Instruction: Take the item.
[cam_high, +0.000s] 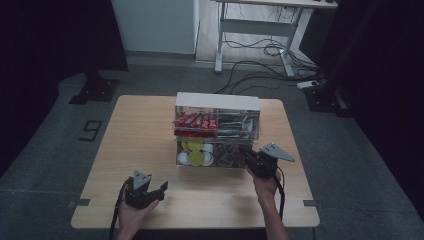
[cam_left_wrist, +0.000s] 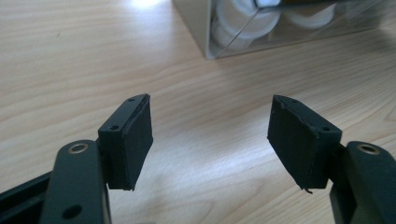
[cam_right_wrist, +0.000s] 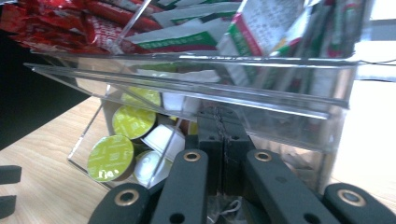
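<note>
A: Where does the clear organizer (cam_high: 218, 131) sit?

B: On the wooden counter (cam_high: 140, 145), toward its far middle. It has two levels. The upper one holds red sachets (cam_high: 196, 121) on the left and green-and-white packets (cam_right_wrist: 261, 32) on the right.

A: And the lower level?

B: Its left compartment holds coffee capsules (cam_right_wrist: 123, 144), some with lime-green lids and some white. Seen from the right gripper view, they lie stacked behind the organizer's clear front wall.

A: What is the right hand-held gripper (cam_high: 254, 159) doing?

B: It is at the organizer's lower right front corner, pointing into the lower right compartment. In its own view the two black jaws are pressed together, pad against pad, under the organizer's clear shelf edge. Something thin and pale shows at the bottom between the jaw arms, but I cannot tell whether anything is pinched.

A: And the left hand-held gripper (cam_high: 161, 187)?

B: It is well short of the organizer, nearer the person, off the organizer's front left corner. In its own view (cam_left_wrist: 210, 135) the jaws are spread apart with nothing but bare counter between them. The organizer's front left corner, with white capsules behind it, shows at the top of that view.
</note>
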